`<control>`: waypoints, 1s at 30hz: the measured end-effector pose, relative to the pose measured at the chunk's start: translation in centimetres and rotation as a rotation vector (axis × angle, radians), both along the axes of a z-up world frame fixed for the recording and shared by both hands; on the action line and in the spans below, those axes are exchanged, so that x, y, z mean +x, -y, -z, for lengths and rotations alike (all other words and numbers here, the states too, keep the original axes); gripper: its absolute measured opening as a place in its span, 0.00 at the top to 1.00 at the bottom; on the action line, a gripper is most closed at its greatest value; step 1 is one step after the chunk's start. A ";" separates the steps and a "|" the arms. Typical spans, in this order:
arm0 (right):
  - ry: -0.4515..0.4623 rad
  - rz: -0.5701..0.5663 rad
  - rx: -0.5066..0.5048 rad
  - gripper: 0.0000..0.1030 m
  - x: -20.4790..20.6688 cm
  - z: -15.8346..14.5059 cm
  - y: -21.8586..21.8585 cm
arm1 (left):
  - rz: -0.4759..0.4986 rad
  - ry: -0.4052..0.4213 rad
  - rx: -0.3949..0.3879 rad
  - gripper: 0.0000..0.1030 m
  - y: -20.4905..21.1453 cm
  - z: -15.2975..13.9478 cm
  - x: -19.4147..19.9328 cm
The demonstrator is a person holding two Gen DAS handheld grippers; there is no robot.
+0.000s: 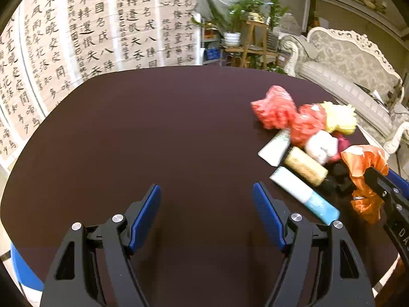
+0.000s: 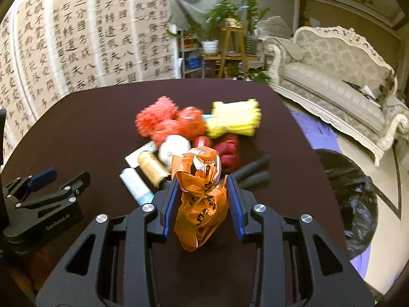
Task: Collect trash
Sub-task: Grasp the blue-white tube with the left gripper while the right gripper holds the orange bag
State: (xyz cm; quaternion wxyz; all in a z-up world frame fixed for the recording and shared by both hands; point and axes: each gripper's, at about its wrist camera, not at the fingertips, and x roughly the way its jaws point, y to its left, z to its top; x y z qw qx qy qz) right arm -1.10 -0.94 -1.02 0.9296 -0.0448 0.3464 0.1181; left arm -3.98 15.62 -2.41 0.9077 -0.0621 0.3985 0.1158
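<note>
Orange plastic bag pinched between right gripper pads; left gripper gapes wide, empty, over table.

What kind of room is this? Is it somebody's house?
Probably a home living room: an ornate pale sofa, potted plants on a wooden stand, and calligraphy scrolls hang behind the dark table.

The red mesh and yellow mesh at twelve o'clock are motion-blurred; the black bag at three o'clock is edge-cropped.
</note>
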 end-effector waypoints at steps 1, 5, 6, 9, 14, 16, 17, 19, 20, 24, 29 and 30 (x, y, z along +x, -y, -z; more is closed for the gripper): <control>0.004 0.019 -0.004 0.67 0.0 0.0 0.8 | 0.008 -0.002 -0.001 0.30 0.4 0.0 0.1; 0.004 0.078 0.006 0.67 0.0 0.3 3.5 | 0.045 -0.014 -0.015 0.30 2.3 0.1 0.7; 0.002 0.089 0.012 0.67 -0.1 0.4 4.0 | 0.056 -0.019 -0.024 0.30 2.9 0.0 1.0; -0.001 0.112 0.020 0.67 -0.2 0.8 5.2 | 0.078 -0.026 -0.035 0.29 4.2 0.1 1.7; -0.011 0.153 0.038 0.67 0.2 1.9 6.9 | 0.099 -0.055 -0.010 0.28 6.4 0.9 2.9; -0.026 0.167 0.050 0.67 0.7 2.4 7.5 | 0.100 -0.082 -0.012 0.27 6.4 1.3 3.4; -0.033 0.170 0.052 0.67 0.8 2.7 7.6 | 0.100 -0.093 -0.015 0.26 6.3 1.5 3.5; -0.041 0.172 0.057 0.67 1.0 3.1 7.8 | 0.095 -0.110 -0.030 0.25 6.0 1.8 3.6; -0.039 0.172 0.060 0.67 1.0 3.1 7.9 | 0.090 -0.115 -0.038 0.24 5.8 1.9 3.6; -0.036 0.170 0.064 0.67 1.0 3.1 7.8 | 0.094 -0.120 -0.037 0.24 5.3 1.9 3.4; -0.036 0.169 0.072 0.66 1.0 3.2 7.9 | 0.097 -0.122 -0.025 0.24 4.4 2.0 2.3; -0.036 0.169 0.073 0.66 1.0 3.2 7.9 | 0.097 -0.122 -0.028 0.24 4.3 2.0 2.0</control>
